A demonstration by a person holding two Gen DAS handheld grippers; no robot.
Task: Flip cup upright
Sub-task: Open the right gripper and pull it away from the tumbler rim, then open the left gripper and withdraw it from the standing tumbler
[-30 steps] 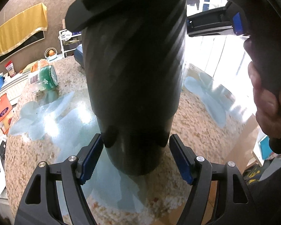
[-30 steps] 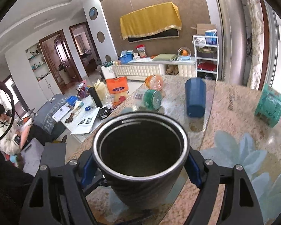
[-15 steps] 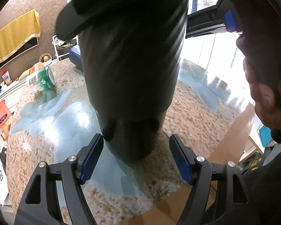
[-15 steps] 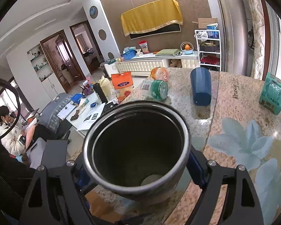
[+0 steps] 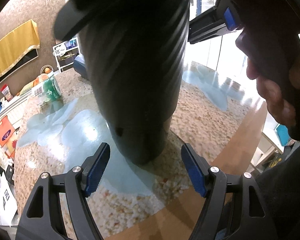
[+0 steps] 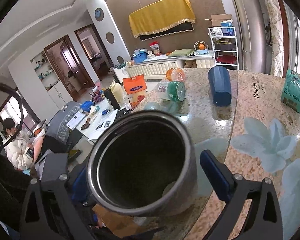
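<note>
Brown patterned wall (image 6: 154, 6), gold drape (image 6: 162, 22)

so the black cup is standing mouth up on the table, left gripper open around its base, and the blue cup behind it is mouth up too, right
Not quite. The blue cup stands upside down, closed end up, as the right wrist view shows. The rest holds: the black cup is mouth up on the table, and the left gripper is open around its base.

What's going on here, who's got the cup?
A person with a handheld gripper in each hand is working on the black cup. It stands mouth up, slightly tilted, near the edge of the table. The right gripper sits around its rim with jaws open, one pad clearly apart from the wall. The left gripper is open too, fingers either side of the base, not touching. The flip looks done, with the cup apparently set down.
</note>
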